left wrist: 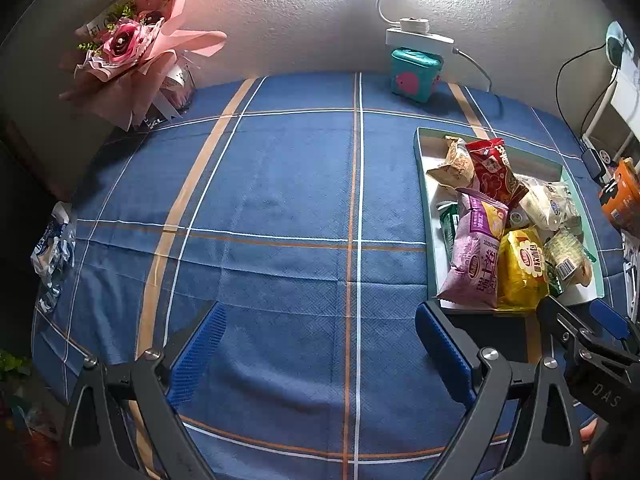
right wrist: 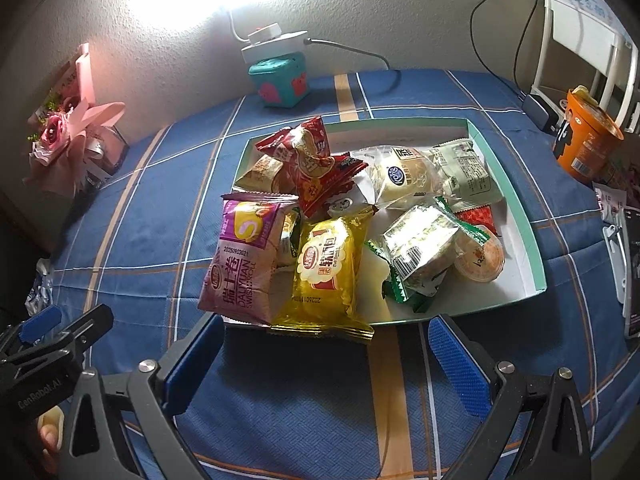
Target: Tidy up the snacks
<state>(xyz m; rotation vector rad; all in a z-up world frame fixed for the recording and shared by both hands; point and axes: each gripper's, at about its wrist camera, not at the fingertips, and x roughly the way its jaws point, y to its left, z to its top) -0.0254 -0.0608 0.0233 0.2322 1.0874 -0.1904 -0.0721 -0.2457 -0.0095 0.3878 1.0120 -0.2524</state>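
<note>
A shallow teal-rimmed white tray (right wrist: 524, 216) on the blue checked tablecloth holds several snack packs: a purple Swiss roll pack (right wrist: 244, 264), a yellow bread pack (right wrist: 326, 276), a red pack (right wrist: 316, 168), a white bun pack (right wrist: 404, 178) and a jelly cup (right wrist: 480, 258). My right gripper (right wrist: 328, 356) is open just in front of the tray's near edge, nothing between its blue pads (right wrist: 456, 364). In the left wrist view the tray (left wrist: 422, 184) lies at the right. My left gripper (left wrist: 320, 352) is open over bare cloth, left of the tray.
A teal box (left wrist: 414, 74) and a white power strip (left wrist: 420, 38) stand by the back wall. A pink bouquet (left wrist: 132, 60) fills the back left corner. An orange cup (right wrist: 586, 140) stands at the right. A blue-white wrapper (left wrist: 54, 248) lies on the left edge.
</note>
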